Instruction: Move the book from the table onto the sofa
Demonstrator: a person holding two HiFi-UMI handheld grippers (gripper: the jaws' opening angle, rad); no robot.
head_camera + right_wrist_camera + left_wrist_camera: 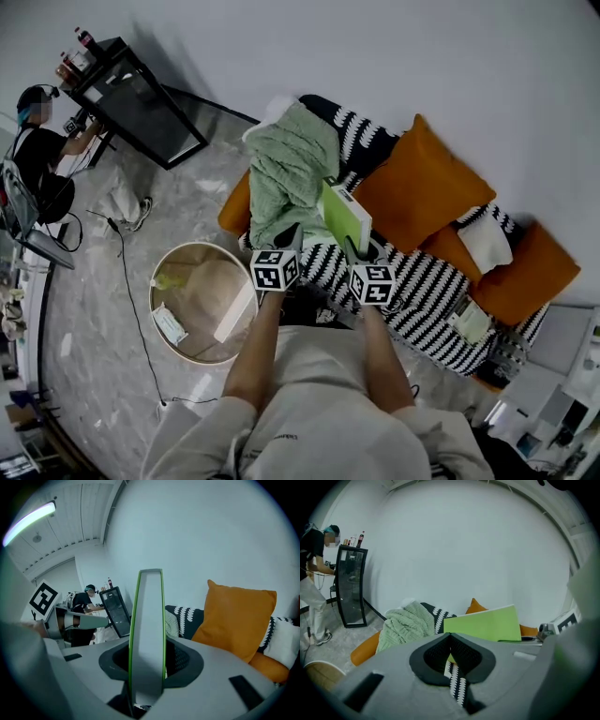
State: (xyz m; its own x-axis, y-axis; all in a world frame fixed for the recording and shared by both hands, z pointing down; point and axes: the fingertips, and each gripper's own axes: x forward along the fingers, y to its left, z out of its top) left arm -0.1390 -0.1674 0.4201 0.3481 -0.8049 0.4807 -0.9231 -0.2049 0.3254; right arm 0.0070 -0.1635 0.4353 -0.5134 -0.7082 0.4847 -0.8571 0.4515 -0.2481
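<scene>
- Book (pixel 147 634) stood on edge in the right gripper (pixel 147 665), whose jaws pinched it across its thickness at the bottom: pale page block in the middle, a green cover against each pad.
- Seen from the head view, it hung above the striped sofa (pixel 422 281), just beside the green blanket (pixel 291 169) and the orange cushion (pixel 417 183), well apart from the round table (pixel 211 281) on the floor.
- Left gripper (pixel 450 637) had its jaws pressed together at the tips, and nothing was caught between them.
- Handling, as I judged it: a stiff, fairly thin book, light enough for one gripper. The covers looked smooth, so it might slide in the pads if swung. Gripped low on an open edge, the top could tip or the pages fan out; a hold nearer the spine or the middle would be steadier.
- Soft upholstery should forgive a short drop, so breakage seemed unlikely. It would rest more surely flat on the seat than propped on the blanket.
- Only the right gripper view showed the clamp itself and the page edge.
- Only the left gripper view showed the broad green cover side-on.
- Only the head view showed the table, both arms and the free seat beyond the cushion.
</scene>
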